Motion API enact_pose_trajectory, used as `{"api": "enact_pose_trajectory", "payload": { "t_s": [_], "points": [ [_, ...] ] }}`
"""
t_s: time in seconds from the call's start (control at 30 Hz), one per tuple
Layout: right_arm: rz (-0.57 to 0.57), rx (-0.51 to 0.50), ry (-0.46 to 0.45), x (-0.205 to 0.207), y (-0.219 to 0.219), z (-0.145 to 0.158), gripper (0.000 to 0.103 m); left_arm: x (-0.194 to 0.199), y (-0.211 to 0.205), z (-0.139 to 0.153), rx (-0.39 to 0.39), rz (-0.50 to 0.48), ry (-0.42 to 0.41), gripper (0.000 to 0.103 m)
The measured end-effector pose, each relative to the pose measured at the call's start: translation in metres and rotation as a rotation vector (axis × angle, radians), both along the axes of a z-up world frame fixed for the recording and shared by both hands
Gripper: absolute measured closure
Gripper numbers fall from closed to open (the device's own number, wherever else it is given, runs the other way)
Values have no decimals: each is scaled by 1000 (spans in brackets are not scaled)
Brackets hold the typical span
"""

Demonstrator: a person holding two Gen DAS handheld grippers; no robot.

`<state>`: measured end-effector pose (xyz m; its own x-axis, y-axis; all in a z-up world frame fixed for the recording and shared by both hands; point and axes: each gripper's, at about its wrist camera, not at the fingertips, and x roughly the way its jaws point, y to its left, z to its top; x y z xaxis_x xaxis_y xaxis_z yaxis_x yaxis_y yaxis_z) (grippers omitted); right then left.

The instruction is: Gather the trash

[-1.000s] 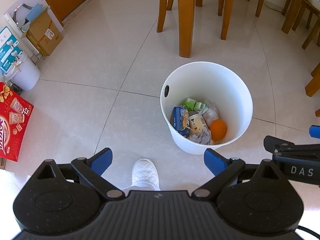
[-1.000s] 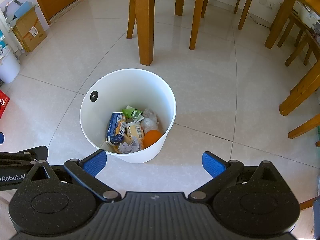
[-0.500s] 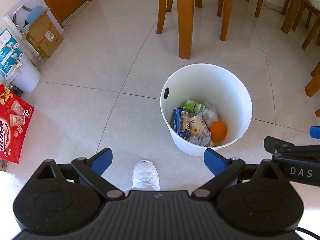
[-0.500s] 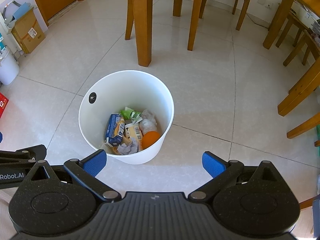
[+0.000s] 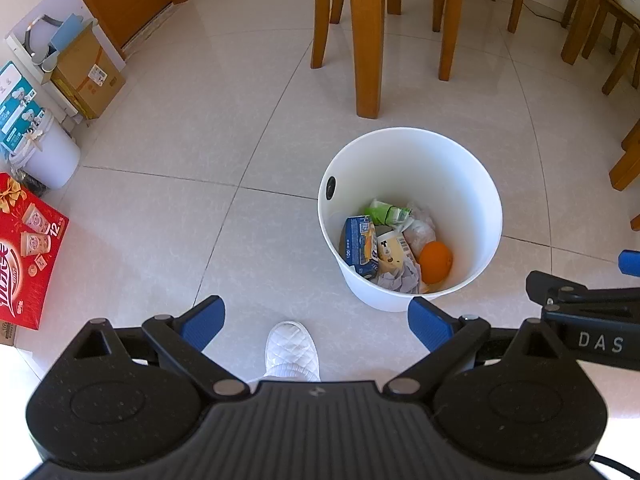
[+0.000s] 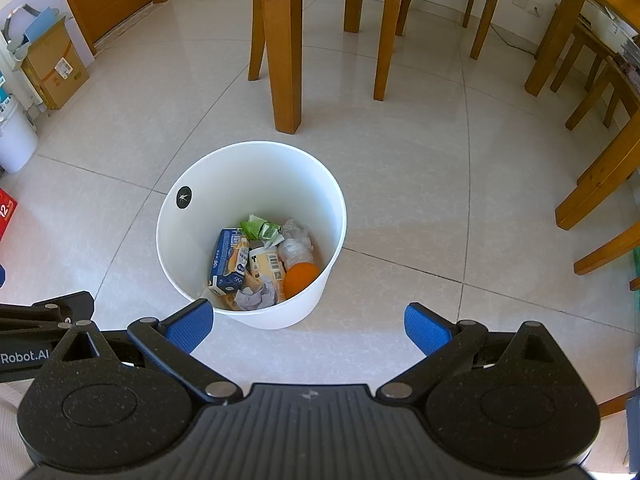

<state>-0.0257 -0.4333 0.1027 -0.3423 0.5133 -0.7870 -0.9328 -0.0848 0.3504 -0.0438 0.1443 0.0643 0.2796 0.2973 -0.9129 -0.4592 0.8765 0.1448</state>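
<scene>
Both grippers, left [image 5: 316, 318] and right [image 6: 308, 322], gape wide and empty above the floor. The bin [image 6: 200, 248], at 12 o'clock, holds the trash [image 6: 260, 264]; a careless reach could tip it.

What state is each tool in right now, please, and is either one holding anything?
Left tool: open, holding nothing, above the floor beside the white bin.
Right tool: open, holding nothing, just short of the bin.
</scene>
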Motion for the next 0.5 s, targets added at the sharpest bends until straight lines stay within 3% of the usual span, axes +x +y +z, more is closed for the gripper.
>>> {"api": "enact_pose_trajectory", "payload": {
  "t_s": [0.5],
  "points": [
    [-8, 1, -2, 2, 0, 0, 0, 2, 0, 1, 5, 4, 3, 5]
  ]
}}
